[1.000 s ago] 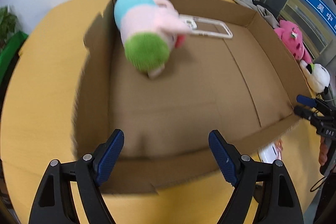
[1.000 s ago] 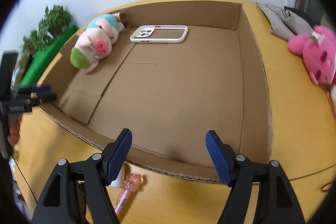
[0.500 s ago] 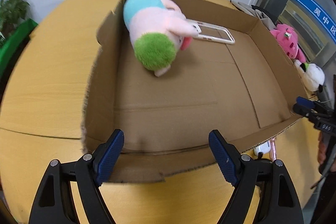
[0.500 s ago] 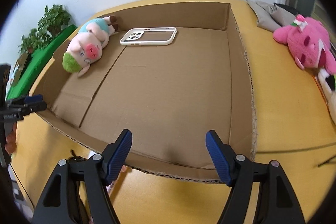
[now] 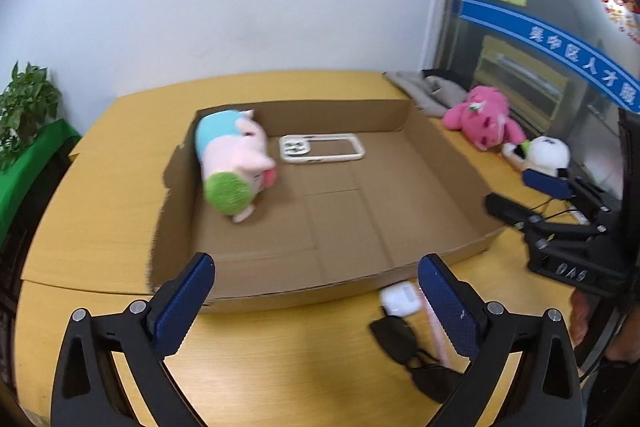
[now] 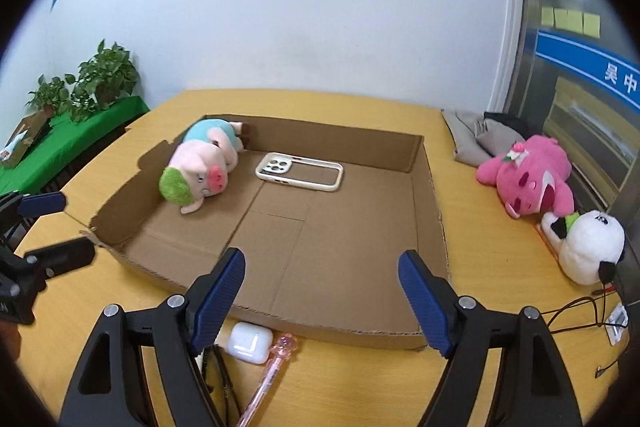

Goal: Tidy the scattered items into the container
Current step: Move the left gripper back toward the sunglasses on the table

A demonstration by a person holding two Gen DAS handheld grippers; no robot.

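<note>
Both the left gripper (image 5: pixel 316 299) and the right gripper (image 6: pixel 320 293) had wide, opening jaws with nothing between them. Beyond both pairs of jaws lay the box (image 6: pixel 434 211), holding the pig (image 6: pixel 198 173) and phone case (image 6: pixel 300 177). Just below the right jaws lay the earbud case (image 6: pixel 248 342) and pen (image 6: pixel 268 373), outside the box.

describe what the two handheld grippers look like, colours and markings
Both are black plastic frames with triangular cut-outs and silver screws; each finger carries a ribbed blue pad. The left gripper and right gripper match. White lettering marks the right gripper's body in the left wrist view.
</note>
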